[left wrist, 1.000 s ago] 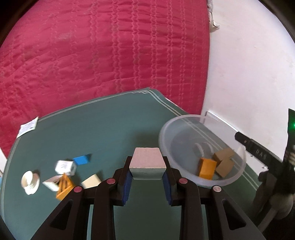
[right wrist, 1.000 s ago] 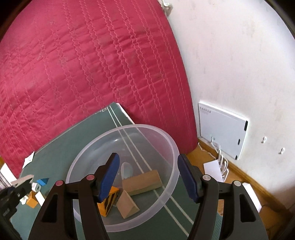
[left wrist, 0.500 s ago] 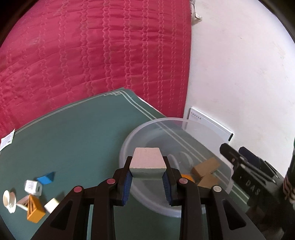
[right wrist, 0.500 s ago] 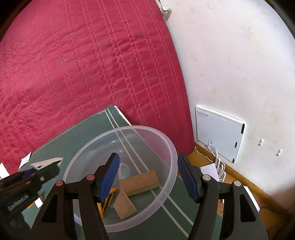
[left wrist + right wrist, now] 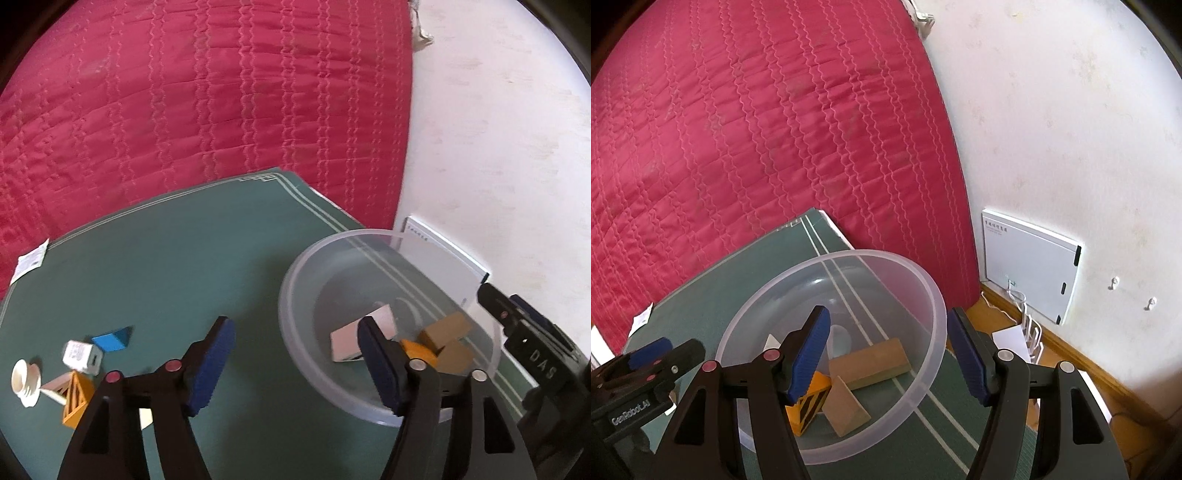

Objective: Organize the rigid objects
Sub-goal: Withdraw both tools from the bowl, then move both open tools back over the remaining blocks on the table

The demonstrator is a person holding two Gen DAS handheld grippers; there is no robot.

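Observation:
My left gripper (image 5: 293, 332) hangs over the near left rim of the clear plastic bowl (image 5: 295, 280). Its jaws are opening and nothing is between them. A pale block (image 5: 351, 338) lies tilted inside the bowl, just beyond the right fingertip. Beside it in the bowl are an orange striped block (image 5: 812, 402), a tan wedge (image 5: 846, 410) and a tan block (image 5: 871, 362). My right gripper (image 5: 886, 321) is open and holds nothing, poised above the bowl's right side. On the green mat (image 5: 184, 277) at the left lie a blue wedge (image 5: 114, 338), a white cube (image 5: 81, 356) and an orange lattice block (image 5: 75, 400).
A white cap (image 5: 26, 380) and a paper label (image 5: 31, 260) lie at the mat's left edge. A red quilt (image 5: 184, 110) rises behind the mat. A white wall box (image 5: 1030, 266) and cables (image 5: 1030, 332) sit by the wall on the right.
The left gripper swung right and slightly down to the bowl, then opened and let go of the pale block, which now lies in the bowl. The right gripper stayed still.

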